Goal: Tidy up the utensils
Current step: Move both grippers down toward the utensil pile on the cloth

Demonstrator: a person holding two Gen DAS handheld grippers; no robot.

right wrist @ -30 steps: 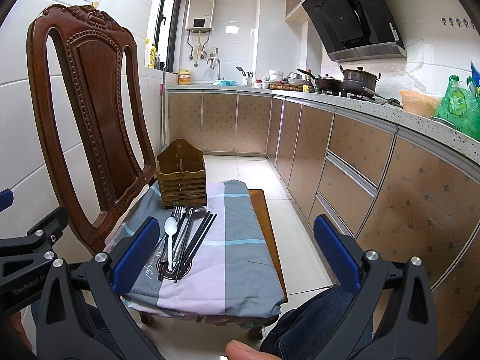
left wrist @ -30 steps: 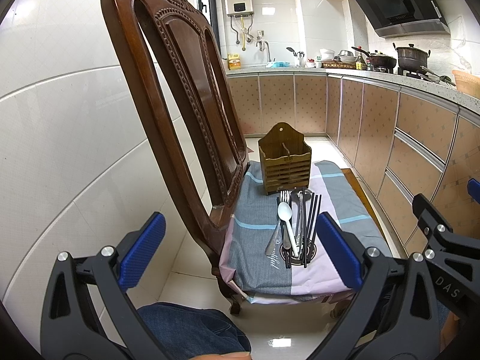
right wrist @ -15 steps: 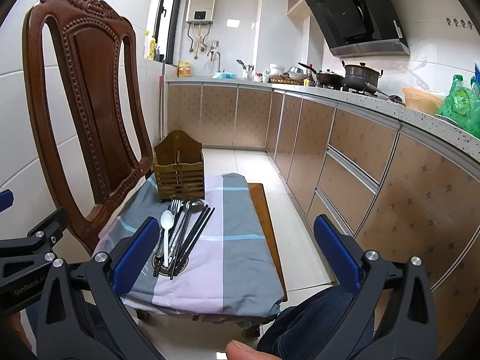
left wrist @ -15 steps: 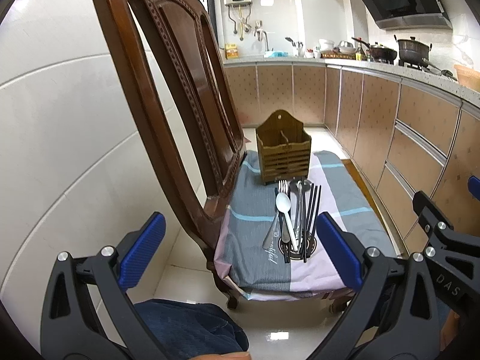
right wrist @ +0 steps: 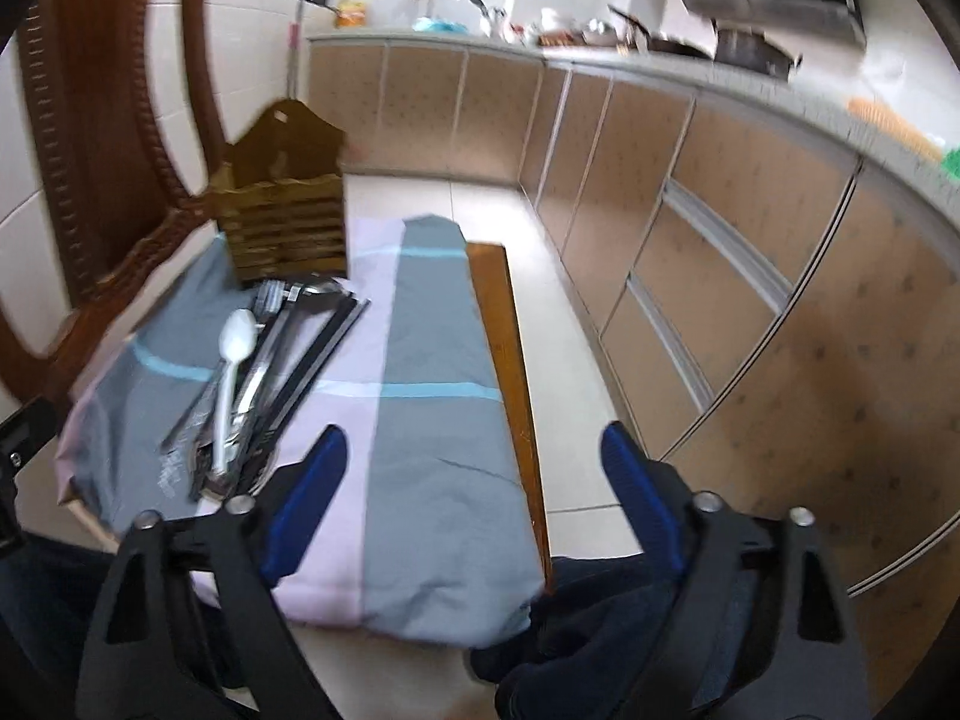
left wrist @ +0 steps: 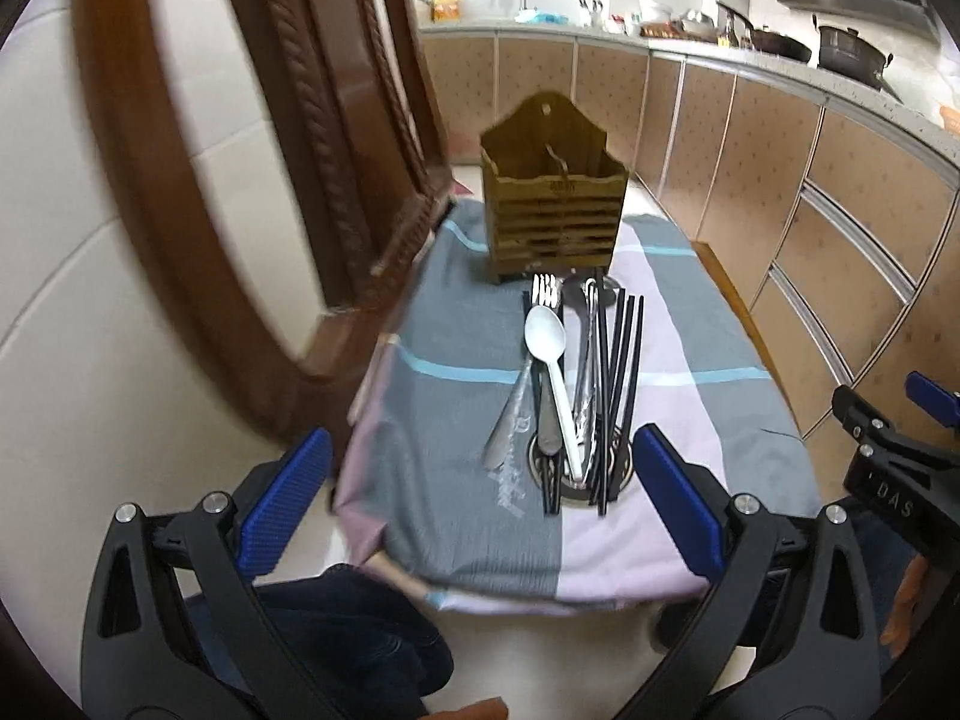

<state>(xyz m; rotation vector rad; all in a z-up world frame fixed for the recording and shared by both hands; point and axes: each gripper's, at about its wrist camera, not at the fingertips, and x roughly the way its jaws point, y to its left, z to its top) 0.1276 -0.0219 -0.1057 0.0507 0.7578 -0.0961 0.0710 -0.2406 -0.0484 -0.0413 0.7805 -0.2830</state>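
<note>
A pile of utensils lies on the cloth-covered chair seat (left wrist: 456, 516): a white spoon (left wrist: 549, 354) on top, metal forks (left wrist: 543, 291), a metal ladle (left wrist: 585, 300) and black chopsticks (left wrist: 621, 384). Behind them stands a brown wooden utensil holder (left wrist: 555, 213) with two compartments. My left gripper (left wrist: 480, 504) is open and empty, near the seat's front edge just short of the pile. My right gripper (right wrist: 474, 498) is open and empty over the seat's front right part. The spoon (right wrist: 234, 354), the chopsticks (right wrist: 312, 360) and the holder (right wrist: 285, 222) lie to its left.
The carved wooden chair back (left wrist: 252, 180) rises at the left against a tiled wall. Kitchen cabinets (left wrist: 840, 228) run along the right, with pots on the counter. The person's knees in dark trousers (right wrist: 600, 630) are below the seat's front edge.
Both grippers have moved forward and down toward the seat; the utensil pile and holder now look larger and closer. Both stay open. The utensils have not moved.
</note>
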